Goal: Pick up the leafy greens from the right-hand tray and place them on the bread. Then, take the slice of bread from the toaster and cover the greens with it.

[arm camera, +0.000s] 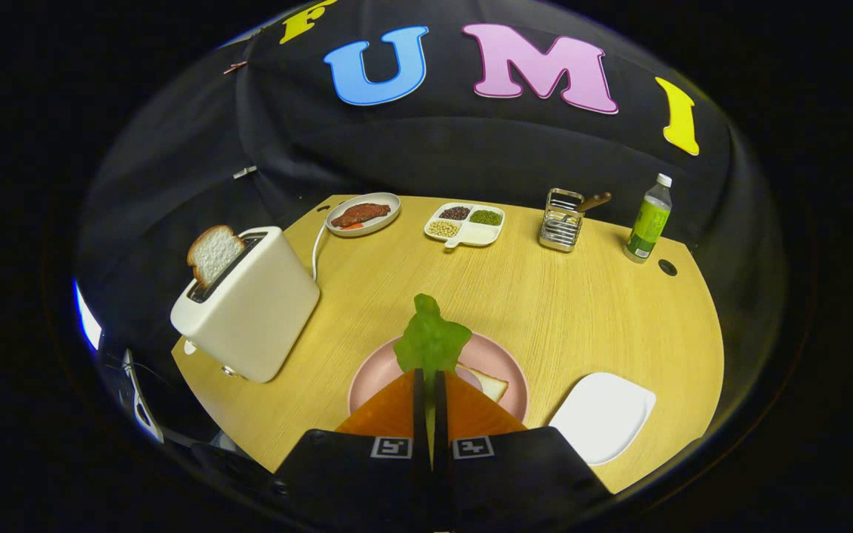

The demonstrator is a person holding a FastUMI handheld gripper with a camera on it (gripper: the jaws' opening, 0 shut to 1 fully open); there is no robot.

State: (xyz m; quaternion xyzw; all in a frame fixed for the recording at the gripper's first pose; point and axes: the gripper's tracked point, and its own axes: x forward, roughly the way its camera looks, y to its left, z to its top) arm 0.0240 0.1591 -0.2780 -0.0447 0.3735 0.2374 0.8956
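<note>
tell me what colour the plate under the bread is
Pink plate, seen in the gripper view, just beyond the gripper shut on the leafy greens.

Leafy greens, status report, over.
Gripper shut on leafy greens, held above pink plate with bread. Second slice upright in toaster. White tray right of plate. Nothing blocking.

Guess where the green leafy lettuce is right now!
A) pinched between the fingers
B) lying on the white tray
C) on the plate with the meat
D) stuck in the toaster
A: the green leafy lettuce sticks up from the gripper, whose fingers are closed on its stem, above the round pink plate with the slice of white bread on it.
</note>
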